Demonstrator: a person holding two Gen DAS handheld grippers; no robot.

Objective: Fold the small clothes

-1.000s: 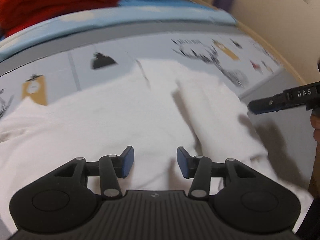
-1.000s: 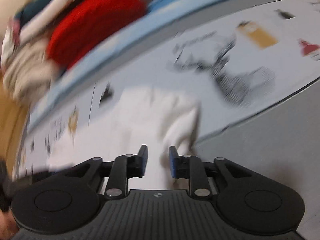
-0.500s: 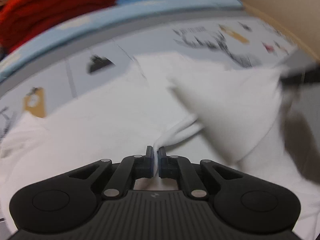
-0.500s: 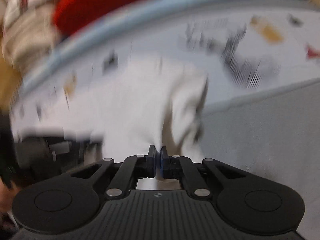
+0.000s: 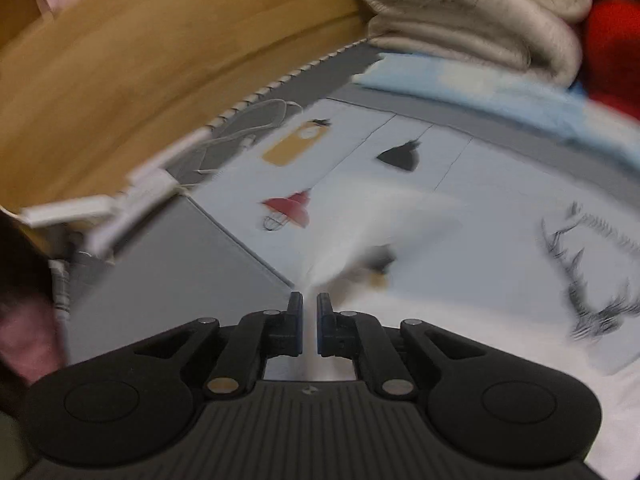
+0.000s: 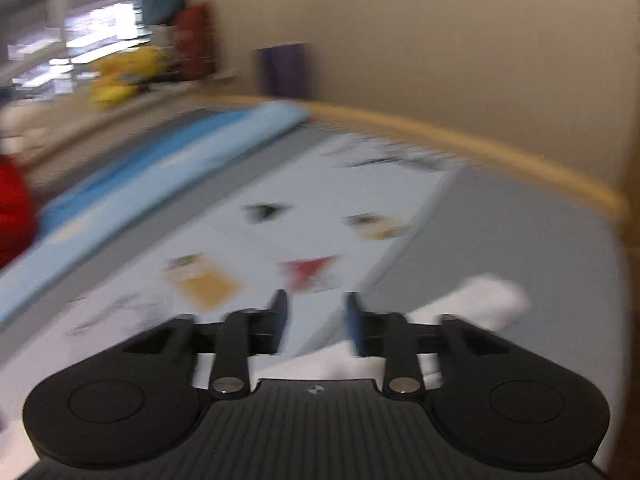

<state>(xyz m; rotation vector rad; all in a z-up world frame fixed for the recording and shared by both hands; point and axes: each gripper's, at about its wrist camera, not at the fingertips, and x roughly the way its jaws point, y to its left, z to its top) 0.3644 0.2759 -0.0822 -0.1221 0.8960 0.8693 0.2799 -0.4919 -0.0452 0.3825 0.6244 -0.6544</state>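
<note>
Here, in the left wrist view, our left tongs (image 5: 308,320) are clenched on an edge of the white garment (image 5: 376,232) to carry it over the printed surface (image 5: 460,168). In the right wrist view, our right tongs (image 6: 316,324) are opening with nothing between them, the garment (image 6: 480,300) lying just beside.

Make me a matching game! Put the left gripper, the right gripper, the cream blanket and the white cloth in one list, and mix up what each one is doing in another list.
Things:
1. left gripper
2. right gripper
3. cream blanket
4. white cloth

States:
a. folded in a pile at the back
b. jaws opening, nothing between them
c. pinched at one edge, pulled up
d. clamped shut on fabric

Pairs: 1-d, 2-b, 3-a, 4-c
</note>
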